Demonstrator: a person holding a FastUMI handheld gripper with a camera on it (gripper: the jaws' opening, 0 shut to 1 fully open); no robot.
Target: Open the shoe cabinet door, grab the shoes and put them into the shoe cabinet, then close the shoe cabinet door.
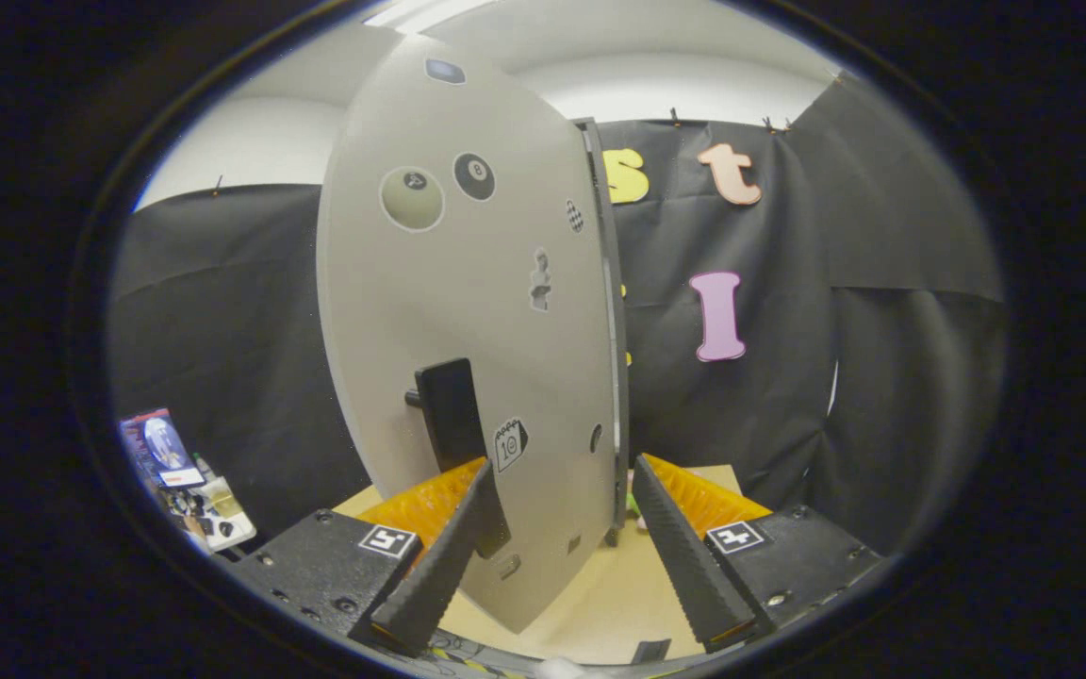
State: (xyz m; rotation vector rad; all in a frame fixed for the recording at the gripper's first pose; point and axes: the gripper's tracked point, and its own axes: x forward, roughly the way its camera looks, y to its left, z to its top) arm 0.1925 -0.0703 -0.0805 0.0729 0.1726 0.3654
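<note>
my gripper [557,528] spread wide, holding nothing, door [468,311] between my fingers, handle [453,424] by the left one

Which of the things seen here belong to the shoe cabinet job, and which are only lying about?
For the job:
- shoe cabinet door, grey with stickers, seen nearly edge-on between the open fingers
- black door handle, just ahead of one finger
- gripper, open, holding nothing

Lying about:
- small clutter of items low at the side by the booth wall
- bare wooden floor board beneath
</note>
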